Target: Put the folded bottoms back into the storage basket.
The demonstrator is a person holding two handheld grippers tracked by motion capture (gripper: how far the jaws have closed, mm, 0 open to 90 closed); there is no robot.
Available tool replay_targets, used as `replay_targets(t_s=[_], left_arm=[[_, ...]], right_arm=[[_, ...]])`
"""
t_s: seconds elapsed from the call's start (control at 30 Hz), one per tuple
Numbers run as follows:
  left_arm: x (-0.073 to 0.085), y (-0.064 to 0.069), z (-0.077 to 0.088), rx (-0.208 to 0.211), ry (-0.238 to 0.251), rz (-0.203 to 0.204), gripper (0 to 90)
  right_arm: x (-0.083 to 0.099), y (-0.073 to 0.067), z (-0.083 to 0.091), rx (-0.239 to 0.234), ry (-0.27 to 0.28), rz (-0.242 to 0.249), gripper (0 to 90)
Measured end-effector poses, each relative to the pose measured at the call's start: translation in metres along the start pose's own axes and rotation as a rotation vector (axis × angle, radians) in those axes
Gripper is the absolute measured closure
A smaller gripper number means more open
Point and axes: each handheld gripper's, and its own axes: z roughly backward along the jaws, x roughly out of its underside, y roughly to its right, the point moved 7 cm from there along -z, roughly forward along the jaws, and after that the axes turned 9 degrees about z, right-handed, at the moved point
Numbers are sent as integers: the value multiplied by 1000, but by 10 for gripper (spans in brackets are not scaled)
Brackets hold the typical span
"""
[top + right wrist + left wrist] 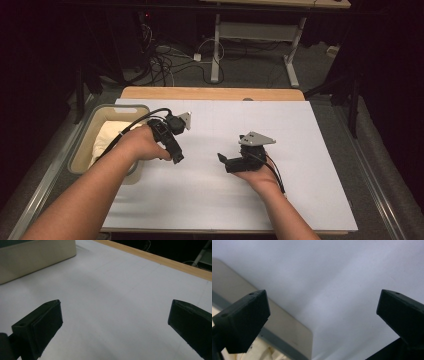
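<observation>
**Both tongs spread wide over the white sheet, bin waiting at the left**

Here are the left tongs [176, 156], gripped in the person's left hand [142, 145] right at the near corner of the beige bin [86, 131]. In the left gripper view the two black jaws stand far apart with nothing between them, and the bin's rim [287, 327] runs underneath the left jaw, very close. A cream cloth [107, 137] lies bunched inside the bin, and a strip of it peeks out at the bottom of that view [265, 352].

Over to the right tongs [225, 161], cradled in the right hand [260, 175] above the middle of the white sheet [210, 190] that covers the table [212, 93]. They point toward the bin, well apart from it. The right gripper view has these jaws spread wide too, holding nothing, with bare sheet [112, 302] between them, the bin's side wall [35, 257] off at the upper left and the table's wooden edge [160, 261] across the far side.

The two tongs sit near each other, not touching, cables trailing back along the wrists.
</observation>
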Motion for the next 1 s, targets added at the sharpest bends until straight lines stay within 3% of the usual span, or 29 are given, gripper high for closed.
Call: replay_targets(t_s=[0.73, 1.0], left_arm=[[-21, 32, -45, 28, -10, -95, 0], [-24, 42, -58, 55, -12, -121, 0]], right_arm=[[68, 15, 60, 102, -12, -41, 5], [82, 17, 77, 134, 3, -55, 5]])
